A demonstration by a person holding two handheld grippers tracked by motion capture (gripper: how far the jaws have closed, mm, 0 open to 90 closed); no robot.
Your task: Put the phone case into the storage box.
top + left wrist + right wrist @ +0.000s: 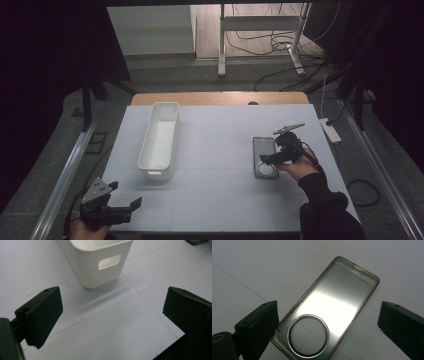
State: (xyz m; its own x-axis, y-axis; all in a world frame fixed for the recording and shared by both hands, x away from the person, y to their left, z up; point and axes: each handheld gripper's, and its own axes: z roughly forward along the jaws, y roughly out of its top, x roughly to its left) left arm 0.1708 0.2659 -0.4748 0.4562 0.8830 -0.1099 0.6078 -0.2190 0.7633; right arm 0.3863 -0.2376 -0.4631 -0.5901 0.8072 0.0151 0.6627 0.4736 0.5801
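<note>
A clear grey phone case (264, 157) with a round ring cut-out lies flat on the white table, right of centre. In the right gripper view the phone case (329, 310) lies inner side up between and below the two black jaws. My right gripper (266, 159) hovers over its near end, open, holding nothing; the right gripper (328, 322) straddles the ring end. A long white bin (160, 139) stands left of centre. My left gripper (131, 206) rests open near the table's front left corner, and the left gripper (112, 312) faces the bin's handle end (100, 262).
The white tabletop (220, 195) has a wooden strip (220, 98) along its far edge. A white power strip (330, 130) lies off the table's right side. Cables and a metal stand (260, 37) are on the floor beyond. Metal rails (62, 185) flank the table.
</note>
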